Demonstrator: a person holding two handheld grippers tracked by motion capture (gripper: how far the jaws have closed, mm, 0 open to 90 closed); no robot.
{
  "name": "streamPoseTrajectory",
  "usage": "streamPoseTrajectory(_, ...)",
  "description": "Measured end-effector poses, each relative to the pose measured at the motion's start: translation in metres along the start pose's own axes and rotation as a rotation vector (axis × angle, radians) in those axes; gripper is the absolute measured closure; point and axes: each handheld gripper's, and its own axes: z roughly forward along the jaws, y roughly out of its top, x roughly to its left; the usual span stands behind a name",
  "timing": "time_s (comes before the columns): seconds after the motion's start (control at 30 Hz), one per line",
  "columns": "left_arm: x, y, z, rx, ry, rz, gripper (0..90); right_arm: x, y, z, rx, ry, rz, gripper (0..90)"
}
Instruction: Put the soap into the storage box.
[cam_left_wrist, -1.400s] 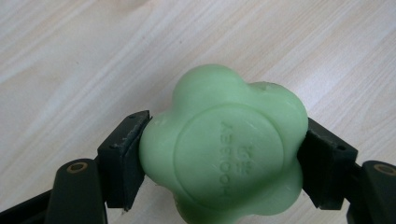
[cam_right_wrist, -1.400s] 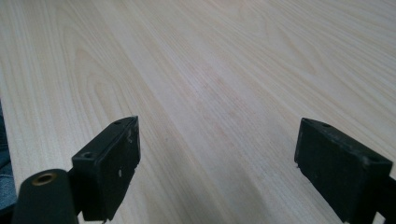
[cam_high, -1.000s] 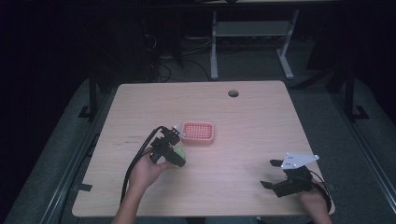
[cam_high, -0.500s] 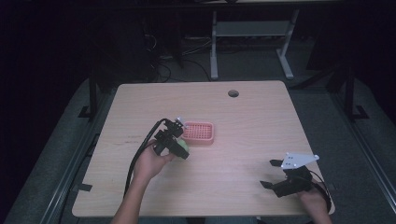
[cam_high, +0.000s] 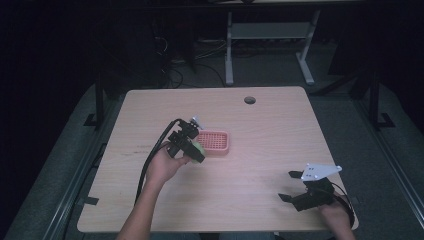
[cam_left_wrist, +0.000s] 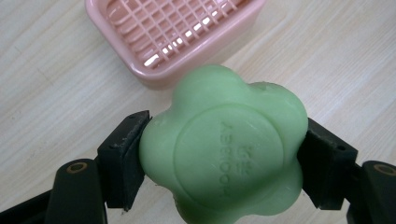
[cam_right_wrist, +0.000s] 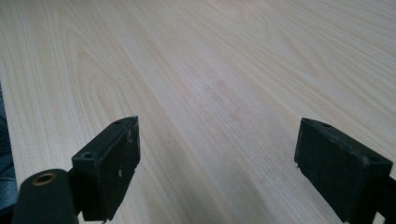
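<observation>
Green, flower-shaped bar of soap (cam_left_wrist: 223, 154) with faint raised lettering on its round face sits pinched between the two black jaws of the left gripper (cam_left_wrist: 223, 161), one jaw pressed against each side of it. It is held above the pale wooden table (cam_high: 260, 125), just short of the pink plastic soap dish with a grid floor (cam_left_wrist: 173, 32), whose near wall lies right past the soap's far edge. From the high view the soap (cam_high: 198, 148) shows at the dish's (cam_high: 215, 142) left end, with the left gripper (cam_high: 192, 150) and the person's left hand (cam_high: 162, 167) behind it and a black cable trailing back over the table. The right gripper (cam_high: 292, 186) rests well apart, near the table's front right corner, its jaws spread wide over bare wood (cam_right_wrist: 210, 93) with nothing between them.
</observation>
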Motion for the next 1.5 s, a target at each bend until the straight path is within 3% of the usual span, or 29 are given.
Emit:
streamPoseTrajectory(0.57, 0.009, 0.025, -0.003, -0.007, 0.013, -0.013, 26.8, 0.0, 0.0, -0.001, -0.004, 0.001, 0.001, 13.8)
streamPoseTrajectory(0.93, 0.008, 0.05, 0.0, 0.017, 0.028, 0.011, 26.8, 0.0, 0.0, -0.002, -0.009, 0.003, 0.004, 13.8)
streamPoseTrajectory(1.5, 0.018, 0.081, 0.008, 0.011, 0.022, -0.021, 26.8, 0.0, 0.0, -0.002, -0.007, 0.0, 0.0, 13.8)
